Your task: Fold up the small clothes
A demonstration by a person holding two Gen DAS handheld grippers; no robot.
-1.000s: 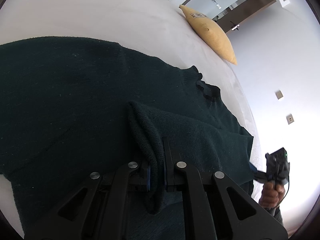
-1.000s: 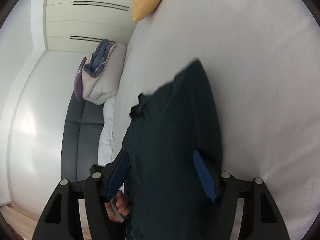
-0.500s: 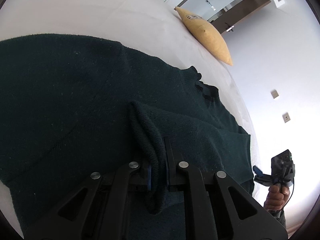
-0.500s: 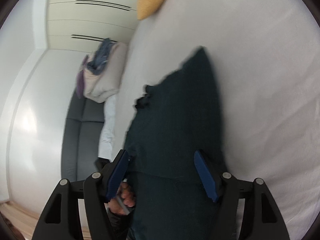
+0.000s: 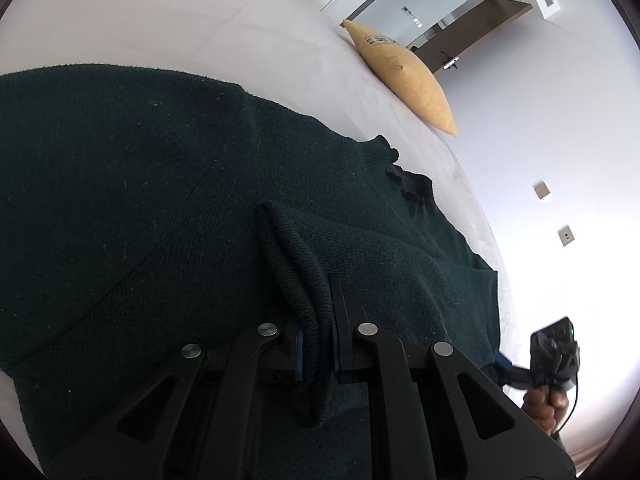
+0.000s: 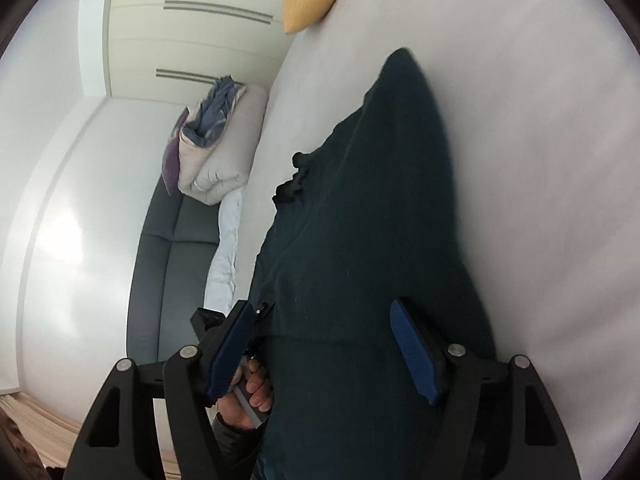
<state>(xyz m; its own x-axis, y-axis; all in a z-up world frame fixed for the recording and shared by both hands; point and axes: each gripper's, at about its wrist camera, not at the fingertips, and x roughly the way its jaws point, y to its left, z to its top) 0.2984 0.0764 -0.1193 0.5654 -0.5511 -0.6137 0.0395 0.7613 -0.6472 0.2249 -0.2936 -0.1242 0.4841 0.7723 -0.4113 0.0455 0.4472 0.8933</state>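
Dark green on white, we see.
We note a plain dark green knit sweater [image 5: 160,200] on the white bed [image 5: 160,20], a mustard-yellow pillow [image 5: 408,76], and blue gripper pads [image 6: 412,348].

White bed sheet [image 5: 168,20] covers the mattress; a mustard-yellow cushion [image 5: 404,76] lies at its far edge, below a dark wood door frame [image 5: 480,24]. Two wall plates [image 5: 566,235] sit on the pale wall. Beside the bed: dark grey sofa [image 6: 176,248] carrying folded beige bedding [image 6: 224,148], white wardrobe doors [image 6: 192,40] behind.
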